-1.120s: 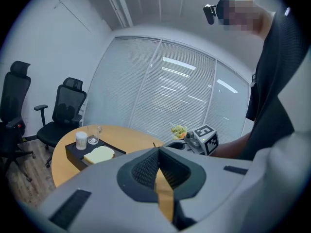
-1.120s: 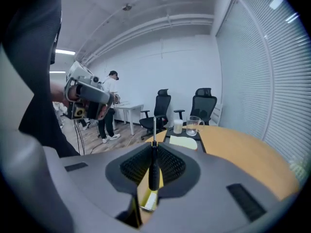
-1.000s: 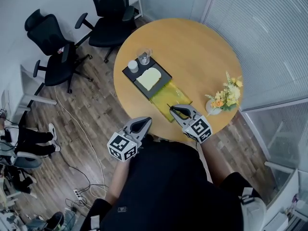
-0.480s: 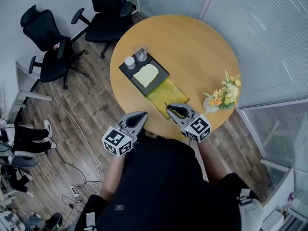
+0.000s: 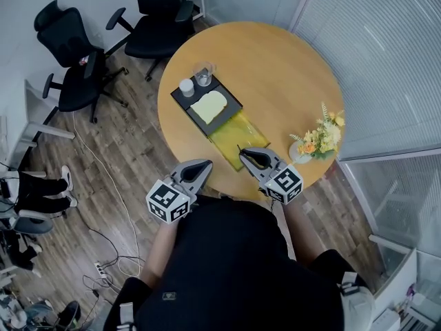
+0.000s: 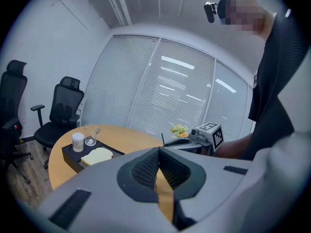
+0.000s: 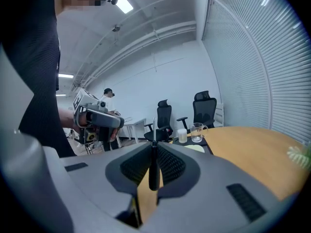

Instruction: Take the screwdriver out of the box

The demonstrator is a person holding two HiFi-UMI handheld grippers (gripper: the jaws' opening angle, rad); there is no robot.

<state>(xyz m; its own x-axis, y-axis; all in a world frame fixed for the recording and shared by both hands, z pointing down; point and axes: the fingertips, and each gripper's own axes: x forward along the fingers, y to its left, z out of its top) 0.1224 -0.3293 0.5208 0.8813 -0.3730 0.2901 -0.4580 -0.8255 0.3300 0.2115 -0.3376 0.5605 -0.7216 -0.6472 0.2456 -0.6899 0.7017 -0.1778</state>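
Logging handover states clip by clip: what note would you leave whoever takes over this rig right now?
Left tongs: shut, empty, by the table's near edge.
Right tongs: shut on the screwdriver, its thin shaft poking past the tips.
Black box sits mid-table, a yellow see-through panel on its near side; right tongs hover at that panel's near end.
Done: screwdriver gripped, apparently clear of the box.
Left: probably set it down.

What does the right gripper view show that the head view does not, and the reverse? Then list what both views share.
Right gripper view only: the right gripper with its jaws shut on the screwdriver by its dark handle.
Head view only: that gripper's marker cube and the wood floor.
Both: the left gripper, round table, black tray, glass and office chairs.
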